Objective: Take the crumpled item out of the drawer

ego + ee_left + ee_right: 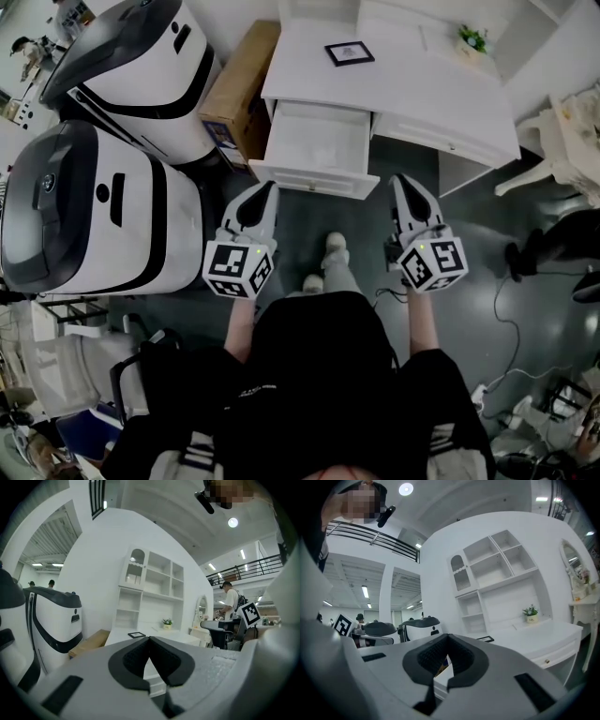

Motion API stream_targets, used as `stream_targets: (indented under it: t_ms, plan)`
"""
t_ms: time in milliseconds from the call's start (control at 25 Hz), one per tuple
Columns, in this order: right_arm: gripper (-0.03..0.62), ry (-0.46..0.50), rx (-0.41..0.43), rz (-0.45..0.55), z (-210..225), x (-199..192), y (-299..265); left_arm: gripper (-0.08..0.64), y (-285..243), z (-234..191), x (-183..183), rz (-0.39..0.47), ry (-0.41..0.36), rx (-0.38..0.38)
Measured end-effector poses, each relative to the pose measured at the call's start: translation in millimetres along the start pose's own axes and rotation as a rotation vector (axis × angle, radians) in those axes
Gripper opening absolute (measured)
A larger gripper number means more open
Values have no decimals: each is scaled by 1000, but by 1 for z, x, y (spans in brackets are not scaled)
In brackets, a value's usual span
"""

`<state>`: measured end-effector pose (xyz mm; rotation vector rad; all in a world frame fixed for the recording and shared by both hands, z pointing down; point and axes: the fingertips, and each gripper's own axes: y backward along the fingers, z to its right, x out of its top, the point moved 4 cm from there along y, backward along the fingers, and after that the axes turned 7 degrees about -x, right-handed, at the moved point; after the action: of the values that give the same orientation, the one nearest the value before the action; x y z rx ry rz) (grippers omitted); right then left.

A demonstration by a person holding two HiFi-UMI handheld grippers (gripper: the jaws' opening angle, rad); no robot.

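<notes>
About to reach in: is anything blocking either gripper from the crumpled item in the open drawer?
Nothing covers it. The crumpled item lies exposed in the open drawer. Only the front panel stands between it and the left gripper and right gripper; reaching over it should probably work.

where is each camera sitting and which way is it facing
Head view: on the person's head, looking steeply down at the open drawer of the white desk; shows legs, both arms, left tongs and right tongs.
Left gripper view: rides the left tongs, facing the desk and shelves; shut jaws below, the person's head at top.
Right gripper view: rides the right tongs, same heading; shut jaws below, head at top.
Shared: both gripper views catch the potted plant and picture frame.
</notes>
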<state>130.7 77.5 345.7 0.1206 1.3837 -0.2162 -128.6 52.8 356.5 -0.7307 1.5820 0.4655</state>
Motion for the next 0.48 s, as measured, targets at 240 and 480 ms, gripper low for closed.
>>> stream_targets:
  t_ms: [240, 480]
  plan:
    - [-8, -21, 30, -62, 21, -14, -43, -2, -35, -20, -8, -30, 37, 17]
    - [-8, -29, 79, -135, 45, -28, -97, -2, -90, -38, -16, -66, 71, 22]
